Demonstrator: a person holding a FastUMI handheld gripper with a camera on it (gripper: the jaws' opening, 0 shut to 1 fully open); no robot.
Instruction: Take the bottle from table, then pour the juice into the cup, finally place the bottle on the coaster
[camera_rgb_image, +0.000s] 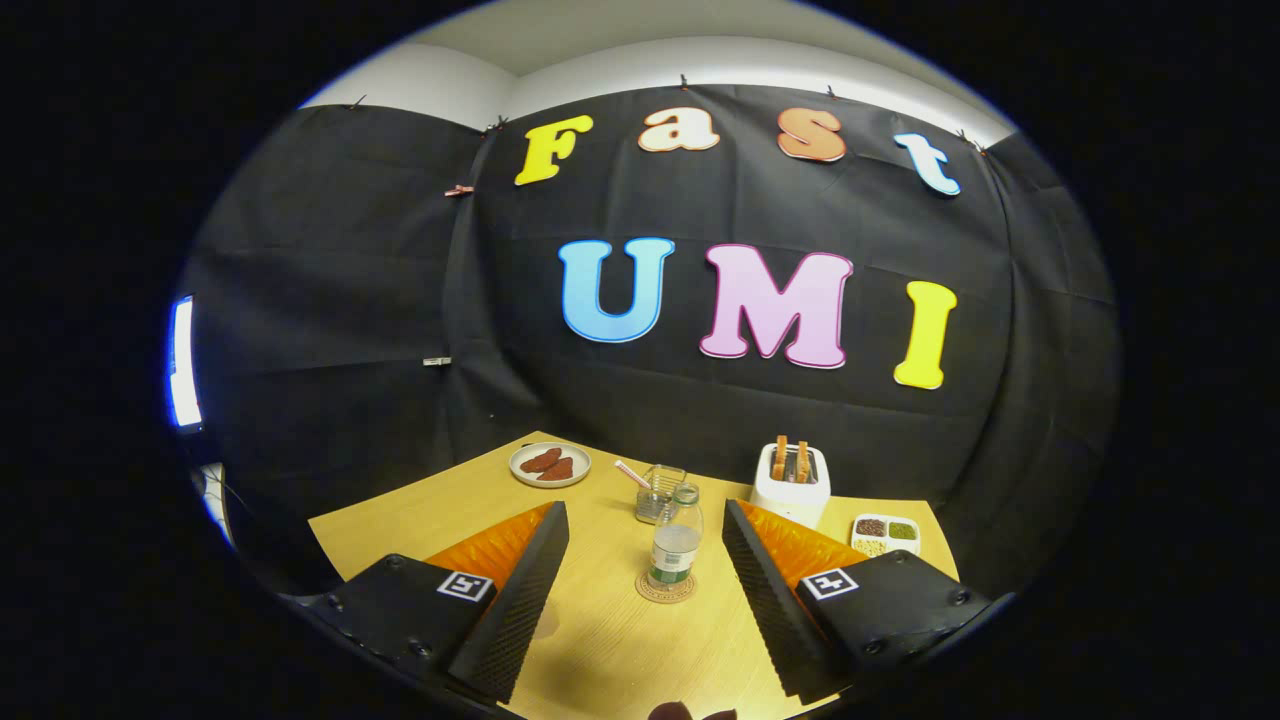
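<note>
A small clear bottle (676, 540) with a label stands upright on a round cork coaster (665, 587), out in front between the lines of my two fingers and a little beyond their tips. Just behind the bottle stands a clear glass cup (659, 492) with a pink straw in it. My gripper (645, 525) is open, its fingers spread wide to either side of the bottle and touching nothing.
On the wooden table (600, 650), a plate of reddish food (549, 464) lies at the far left. A white toaster (791, 483) with two slices stands at the far right, with a divided dish of grains (885, 533) beside it.
</note>
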